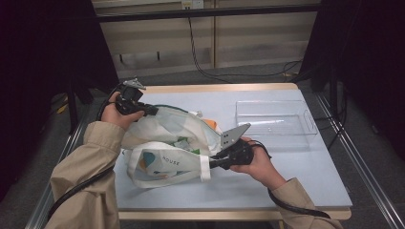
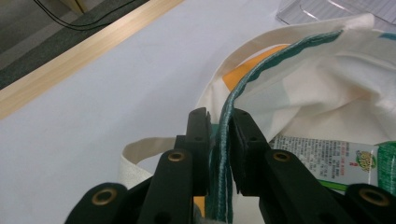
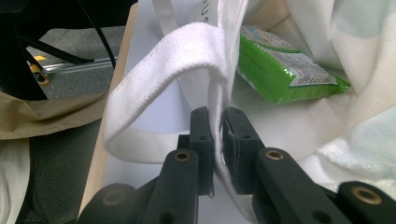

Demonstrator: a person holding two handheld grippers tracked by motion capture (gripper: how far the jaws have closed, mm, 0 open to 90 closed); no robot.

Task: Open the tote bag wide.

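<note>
A cream cloth tote bag (image 1: 167,143) with coloured patches and the word HOUSE lies open on the pale blue table (image 1: 286,176). My left gripper (image 1: 152,110) is shut on the bag's far rim, pinching its green-trimmed edge (image 2: 223,140). My right gripper (image 1: 212,163) is shut on the near rim of the bag (image 3: 218,126) beside a white strap loop (image 3: 154,88). Between the two held rims the mouth gapes. Inside lies a green snack packet (image 3: 280,70), whose printed label (image 2: 327,158) shows in the left gripper view.
A clear plastic tray (image 1: 274,119) stands on the table to the right of the bag. The table's wooden edge (image 2: 70,65) runs along the far side. Black cables trail over the floor beyond.
</note>
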